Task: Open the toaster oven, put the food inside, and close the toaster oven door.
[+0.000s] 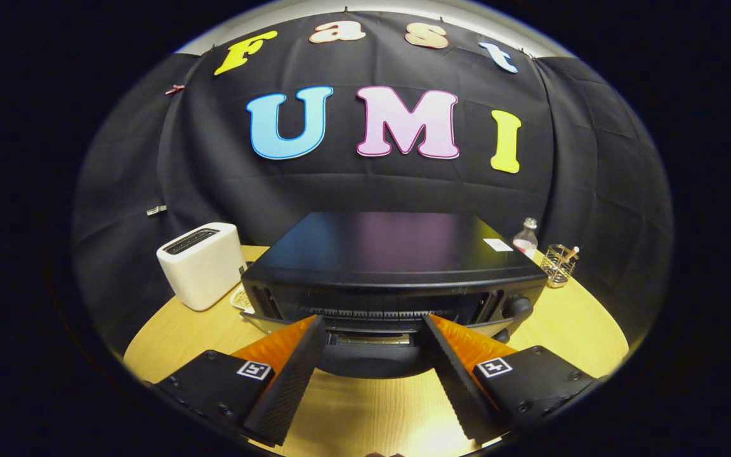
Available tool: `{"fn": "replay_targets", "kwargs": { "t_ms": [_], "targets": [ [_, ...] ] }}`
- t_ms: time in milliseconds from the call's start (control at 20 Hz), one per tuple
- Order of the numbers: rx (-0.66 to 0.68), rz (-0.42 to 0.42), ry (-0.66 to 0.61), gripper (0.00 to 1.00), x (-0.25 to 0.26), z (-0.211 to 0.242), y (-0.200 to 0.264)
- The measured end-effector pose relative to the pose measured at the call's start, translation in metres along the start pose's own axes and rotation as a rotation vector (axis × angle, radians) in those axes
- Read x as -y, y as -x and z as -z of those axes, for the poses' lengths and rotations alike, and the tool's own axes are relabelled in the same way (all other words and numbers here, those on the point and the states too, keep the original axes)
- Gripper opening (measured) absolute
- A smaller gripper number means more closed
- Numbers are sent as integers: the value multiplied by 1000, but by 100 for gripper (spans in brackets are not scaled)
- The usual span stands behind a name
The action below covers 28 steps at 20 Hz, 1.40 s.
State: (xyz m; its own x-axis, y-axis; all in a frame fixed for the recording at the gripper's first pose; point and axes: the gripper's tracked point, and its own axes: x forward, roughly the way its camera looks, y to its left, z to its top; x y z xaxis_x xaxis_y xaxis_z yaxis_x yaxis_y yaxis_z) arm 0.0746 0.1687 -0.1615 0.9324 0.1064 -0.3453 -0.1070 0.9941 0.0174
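Toaster oven (pixel 397 266) sits dead ahead on the counter (pixel 372 406), front face toward me. My jaws (pixel 373 325) are spread wide, gripping nothing, fingertips level with the door's top edge. The door handle (pixel 370 327) runs crosswise between the tips, so I'd guess the pull comes straight back and down.

Toaster oven (pixel 397 273): interior dark, contents indeterminable; the gripper's fingers (pixel 289 374) cover the door's lower corners. Item behind the white toaster (pixel 204 263), left of centre, mostly hidden. Bottle (pixel 525 238) and wire cup (pixel 559 263), right of centre, too small to detail.
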Motion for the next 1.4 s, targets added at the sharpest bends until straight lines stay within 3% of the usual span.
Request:
{"fn": "replay_targets", "kwargs": {
  "t_ms": [250, 650, 950, 1200, 1400],
  "targets": [
    [-37, -29, 12, 100, -2, 35, 28],
    [-207, -86, 55, 98, 6, 120, 55],
    [-200, -108, 68, 98, 36, 108, 72],
    [-234, -57, 50, 98, 107, 90, 95],
    [-302, -7, -35, 98, 170, 80, 107]
  ]
}}
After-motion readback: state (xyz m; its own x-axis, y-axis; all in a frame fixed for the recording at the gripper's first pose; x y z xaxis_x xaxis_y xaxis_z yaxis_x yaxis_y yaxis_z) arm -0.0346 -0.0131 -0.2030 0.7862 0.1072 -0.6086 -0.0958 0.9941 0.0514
